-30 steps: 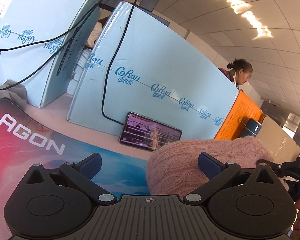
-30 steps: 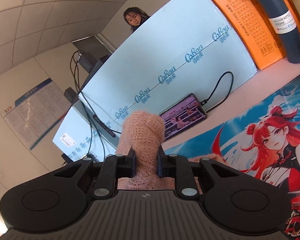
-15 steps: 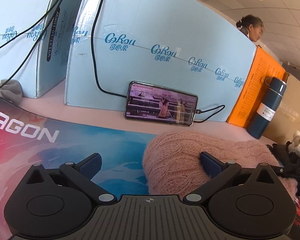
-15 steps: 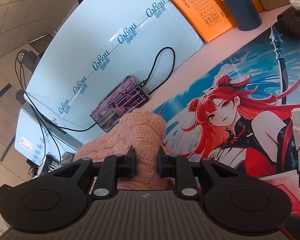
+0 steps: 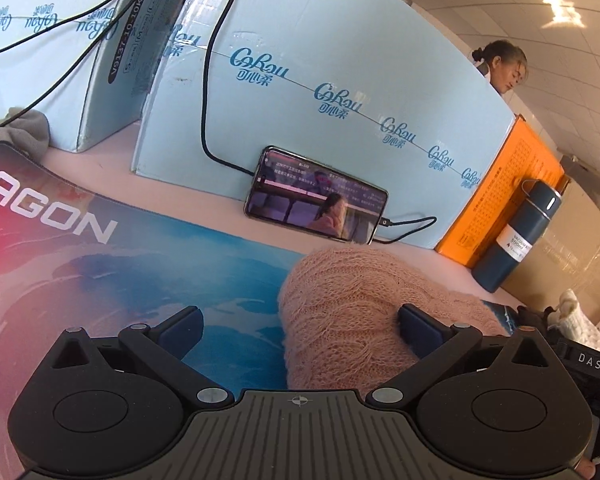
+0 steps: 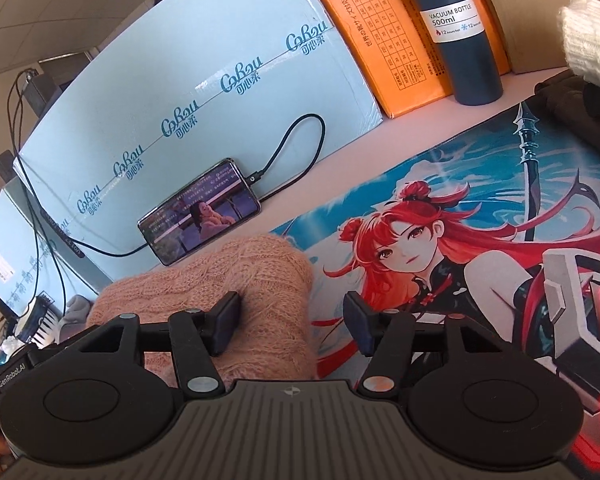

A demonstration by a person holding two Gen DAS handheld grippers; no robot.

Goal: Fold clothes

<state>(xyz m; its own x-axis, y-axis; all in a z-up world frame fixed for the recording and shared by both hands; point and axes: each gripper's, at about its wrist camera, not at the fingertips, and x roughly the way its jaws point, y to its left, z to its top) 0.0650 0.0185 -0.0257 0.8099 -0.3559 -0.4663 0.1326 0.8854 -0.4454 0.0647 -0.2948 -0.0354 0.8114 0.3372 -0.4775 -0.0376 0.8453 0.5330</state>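
A folded pink knit sweater (image 5: 352,304) lies on the printed desk mat (image 5: 140,264). In the left wrist view my left gripper (image 5: 300,330) is open, its right finger resting against the sweater's fold and its left finger over bare mat. In the right wrist view the sweater (image 6: 260,280) lies in front of my right gripper (image 6: 294,322), which is open; its left finger rests on the knit and its right finger is over the mat (image 6: 460,248).
A phone (image 5: 316,196) on a charging cable leans against light blue cartons (image 5: 340,80) at the back. An orange box (image 6: 380,40) and a dark vacuum bottle (image 6: 456,32) stand at the back right. White and dark clothes (image 6: 580,64) lie at the right. A grey cloth (image 5: 24,128) lies at the back left.
My right gripper has opened and let go of the pink sweater, which has come down onto the mat. Both grippers have lowered and tilted toward the mat.
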